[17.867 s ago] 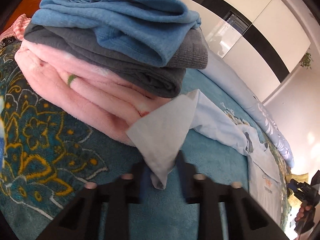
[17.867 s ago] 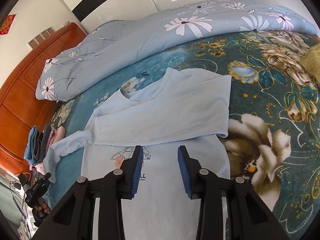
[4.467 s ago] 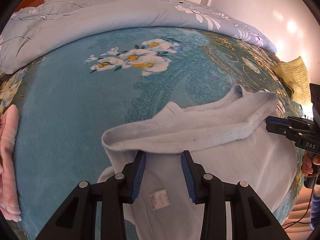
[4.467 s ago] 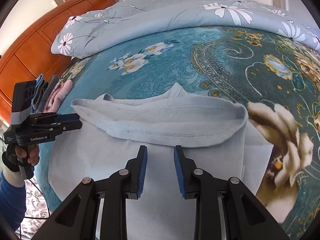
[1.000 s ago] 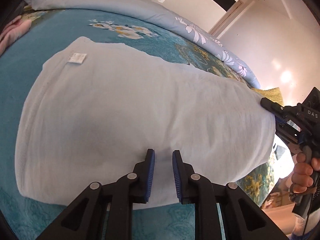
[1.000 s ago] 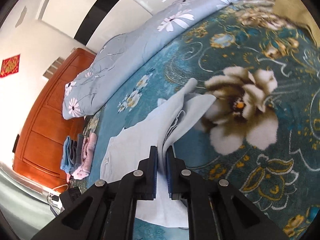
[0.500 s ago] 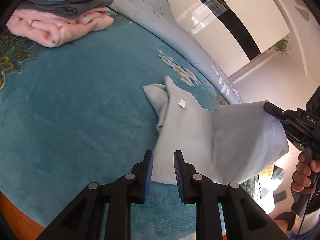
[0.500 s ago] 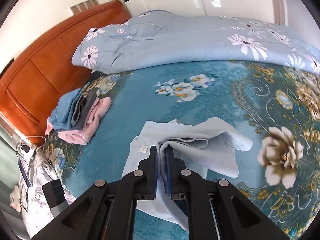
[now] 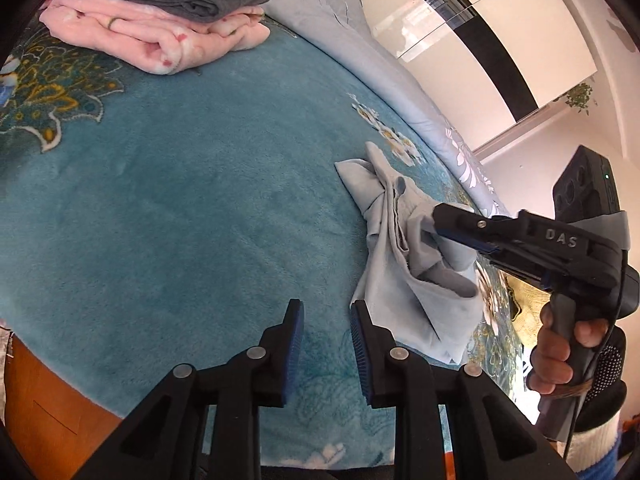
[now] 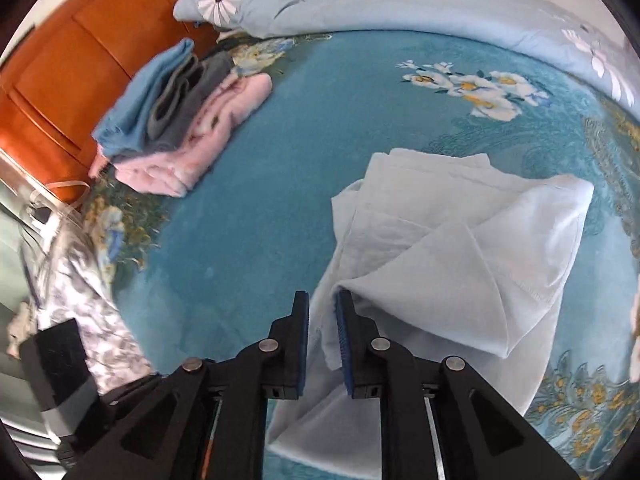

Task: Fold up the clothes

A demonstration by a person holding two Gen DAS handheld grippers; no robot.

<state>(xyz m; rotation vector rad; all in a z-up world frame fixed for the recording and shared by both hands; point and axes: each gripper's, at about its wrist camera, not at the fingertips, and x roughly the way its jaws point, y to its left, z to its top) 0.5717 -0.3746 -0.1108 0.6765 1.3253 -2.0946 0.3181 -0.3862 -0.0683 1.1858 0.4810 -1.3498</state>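
The pale blue cotton shirt (image 10: 460,248) lies folded into a loose, rumpled bundle at centre right of the right wrist view, on the teal floral bed cover (image 9: 180,208). It probably still needs squaring and moving to the stack of folded blue, grey and pink clothes (image 10: 180,120) at upper left.

The right tongs (image 10: 322,320) have just been opening, with a fold of shirt between them. The left tongs (image 9: 326,336) stand apart, empty.

Bare cover lies between the bundle and the stack; the bed's edge runs along the lower left.

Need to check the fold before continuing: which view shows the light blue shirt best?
The right wrist view: the light blue shirt lies spread out, folded layers plain. The left wrist view shows it side-on and bunched, partly behind the right gripper.
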